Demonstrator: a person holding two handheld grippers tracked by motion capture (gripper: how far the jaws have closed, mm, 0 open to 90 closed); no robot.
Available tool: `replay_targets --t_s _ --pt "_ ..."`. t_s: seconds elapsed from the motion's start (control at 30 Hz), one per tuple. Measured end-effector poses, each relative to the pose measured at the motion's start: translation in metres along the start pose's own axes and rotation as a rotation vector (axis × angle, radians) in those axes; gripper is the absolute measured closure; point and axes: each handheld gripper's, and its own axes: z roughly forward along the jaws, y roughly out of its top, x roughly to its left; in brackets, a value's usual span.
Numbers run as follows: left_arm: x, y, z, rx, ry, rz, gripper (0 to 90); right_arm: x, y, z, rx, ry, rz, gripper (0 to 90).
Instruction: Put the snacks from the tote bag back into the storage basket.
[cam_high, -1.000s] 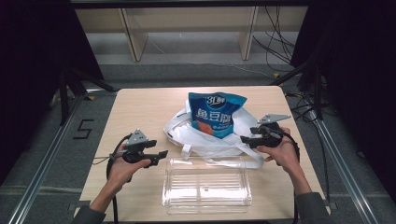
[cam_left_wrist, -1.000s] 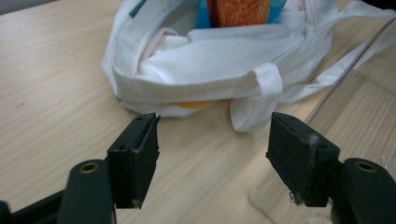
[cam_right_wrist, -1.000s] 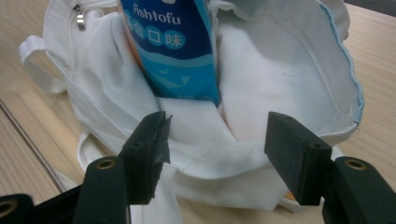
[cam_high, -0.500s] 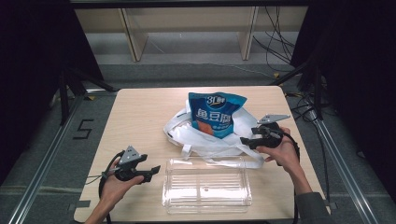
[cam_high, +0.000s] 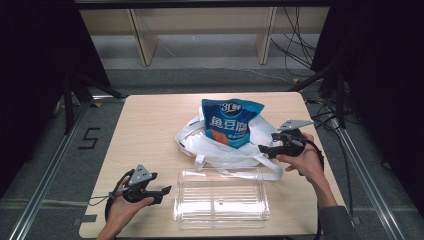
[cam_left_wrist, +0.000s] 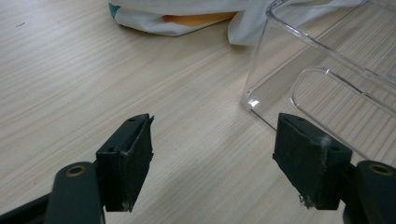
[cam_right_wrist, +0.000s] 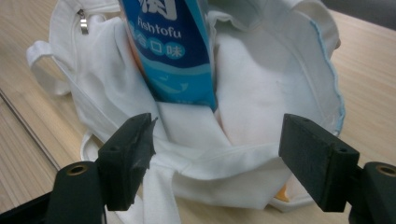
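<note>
Gaping left hand-held gripper (cam_left_wrist: 212, 158) beside clear box (cam_high: 221, 199) corner — bare wood between

A light wooden table (cam_high: 150, 125) with rounded corners carries the things; its grain runs in fine pale streaks, plain in the left gripper view (cam_left_wrist: 93, 79). A white cloth tote bag (cam_high: 220, 147) lies crumpled a little right of the surface's middle, its straps spread toward the near edge. A clear rectangular plastic box (cam_high: 221, 200) sits flat against the near edge, just in front of the bag's straps; in the left gripper view its rounded transparent corner (cam_left_wrist: 261, 88) rests on the wood close to the bag's hem (cam_left_wrist: 154, 21). The far left corner and the left side lie bare.
</note>
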Motion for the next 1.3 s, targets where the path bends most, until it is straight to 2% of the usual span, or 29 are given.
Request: replay_targets --t_s 0.03,0.07,0.1,0.17,0.2,0.23,0.3,0.33,0.4,0.43,0.5,0.57,0.6,0.77,0.8,0.87,0.9,0.97,1.0,1.07,1.1,1.13,1.17,1.27,1.3 --pt "0.002 0.000 -0.001 0.013 -0.007 0.026 27.2 -0.002 0.002 -0.002 -0.010 0.001 -0.026 26.3" --pt "0.003 0.000 -0.002 0.011 -0.007 0.035 27.2 0.000 0.004 -0.005 -0.009 0.004 -0.011 25.4" --pt "0.003 0.000 -0.001 0.009 -0.004 0.043 27.2 -0.002 0.006 -0.007 -0.016 0.000 -0.022 24.8" --pt "0.002 0.000 0.000 0.000 0.003 0.029 27.2 -0.002 0.011 -0.012 -0.029 -0.001 -0.027 24.1" --pt "0.003 0.000 0.000 -0.002 0.002 0.039 27.2 -0.002 0.014 -0.014 -0.052 -0.009 -0.023 23.5" --pt "0.001 0.000 0.000 0.005 0.005 0.018 27.2 -0.003 0.018 -0.016 -0.050 -0.006 -0.031 23.0" --pt "0.002 0.000 0.000 -0.006 0.003 0.027 27.0 -0.005 0.025 -0.019 -0.066 -0.009 -0.050 22.7" --pt "0.004 0.000 -0.001 0.022 -0.006 0.040 27.0 -0.005 0.028 -0.019 -0.065 -0.006 -0.049 22.4" --pt "0.003 -0.001 0.000 0.010 -0.001 0.009 27.0 -0.006 0.034 -0.019 -0.063 -0.007 -0.047 22.3" --pt "0.005 0.000 -0.001 0.013 0.000 0.031 27.0 -0.007 0.037 -0.019 -0.049 -0.007 -0.048 21.6" --pt "0.004 -0.001 0.000 0.006 0.002 0.021 27.0 -0.009 0.043 -0.020 -0.045 -0.012 -0.048 21.4" --pt "0.005 0.000 0.000 0.021 0.000 0.036 27.0 -0.011 0.050 -0.022 -0.026 -0.007 -0.075 20.8" --pt "0.003 -0.001 0.001 0.010 0.001 0.009 27.0 -0.009 0.053 -0.023 -0.031 -0.003 -0.067 20.9" --pt "0.005 -0.001 -0.001 0.022 0.000 0.037 27.0 -0.005 0.075 -0.027 -0.028 -0.006 -0.110 21.1" --pt "0.005 -0.001 0.000 0.019 0.001 0.034 27.0 -0.005 0.080 -0.027 -0.038 -0.009 -0.135 21.1" --pt "0.004 -0.001 0.000 0.008 0.002 0.022 27.0 -0.001 0.090 -0.029 -0.020 -0.003 -0.136 21.5" --pt "0.005 -0.001 -0.001 0.021 0.000 0.036 27.0 -0.001 0.095 -0.028 -0.032 -0.006 -0.150 21.5" --pt "0.004 -0.001 0.000 0.014 -0.001 0.029 27.0 0.002 0.104 -0.028 -0.030 -0.007 -0.154 22.1" --pt "0.003 -0.001 0.001 0.008 0.003 0.006 27.0 0.003 0.109 -0.029 -0.012 0.000 -0.160 22.1" --pt "0.004 -0.001 0.000 0.019 0.001 0.025 27.0 0.003 0.117 -0.027 -0.015 -0.004 -0.188 22.5" --pt "0.005 0.000 -0.001 0.022 0.000 0.039 27.0 0.005 0.123 -0.027 -0.022 0.001 -0.201 23.0" --pt "0.004 -0.001 0.000 0.009 0.002 0.024 27.0 0.006 0.125 -0.026 -0.020 0.000 -0.188 23.1" --pt "0.004 -0.001 0.000 0.010 0.001 0.026 27.0 0.008 0.132 -0.026 -0.017 0.008 -0.207 23.8" --pt "0.004 -0.001 0.000 0.015 0.006 0.014 27.0 0.011 0.143 -0.024 -0.033 0.023 -0.210 24.9" --pt "0.003 -0.001 0.000 0.014 -0.002 0.016 27.0 0.012 0.148 -0.024 -0.017 0.036 -0.224 25.6"
